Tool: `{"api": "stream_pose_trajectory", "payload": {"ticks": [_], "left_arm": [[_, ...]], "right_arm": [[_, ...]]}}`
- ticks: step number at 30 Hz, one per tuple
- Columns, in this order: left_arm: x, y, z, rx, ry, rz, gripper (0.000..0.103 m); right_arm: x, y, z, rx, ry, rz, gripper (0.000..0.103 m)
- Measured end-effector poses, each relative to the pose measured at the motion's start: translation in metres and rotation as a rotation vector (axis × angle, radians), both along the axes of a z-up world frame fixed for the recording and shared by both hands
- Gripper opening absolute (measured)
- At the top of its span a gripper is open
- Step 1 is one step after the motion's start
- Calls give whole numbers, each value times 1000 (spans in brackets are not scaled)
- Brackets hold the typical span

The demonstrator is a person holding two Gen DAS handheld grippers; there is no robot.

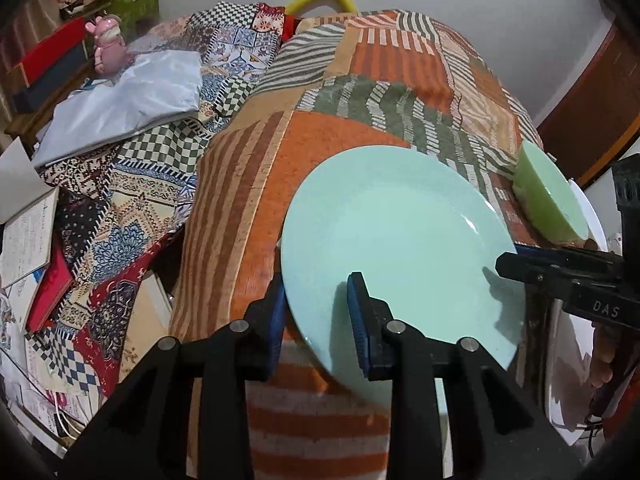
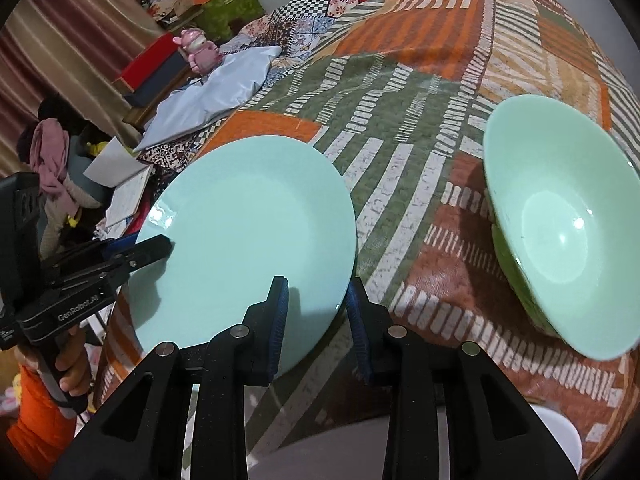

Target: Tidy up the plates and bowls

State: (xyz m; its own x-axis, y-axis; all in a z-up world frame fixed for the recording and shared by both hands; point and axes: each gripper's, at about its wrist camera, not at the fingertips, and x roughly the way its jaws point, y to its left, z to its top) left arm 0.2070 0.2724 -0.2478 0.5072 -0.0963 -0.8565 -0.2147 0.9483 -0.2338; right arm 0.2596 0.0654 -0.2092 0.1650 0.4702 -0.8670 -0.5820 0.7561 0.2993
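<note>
A pale mint plate is held tilted over the patchwork bedspread. My left gripper straddles its near left rim, one blue pad above and one below, with a gap still showing. My right gripper straddles the plate's near right rim the same way, jaws apart. Each gripper shows in the other's view: the right one and the left one. A green bowl sits tilted on the bedspread to the right; it also shows in the left wrist view.
A white plate edge lies low at the right. A grey cloth, a pink toy, books and papers and boxes crowd the left side. A wooden door stands at the right.
</note>
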Motion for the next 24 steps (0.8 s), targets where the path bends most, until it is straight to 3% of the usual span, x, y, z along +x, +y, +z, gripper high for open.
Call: {"api": "stream_pose_trajectory", "payload": {"ticks": [6, 24], "left_arm": [[3, 7, -7, -63, -14, 4, 29], [-30, -11, 31, -27, -82, 12, 29]], "right_arm": [[0, 3, -5, 11, 13, 16, 29], [-22, -15, 24, 63, -63, 13, 26]]}}
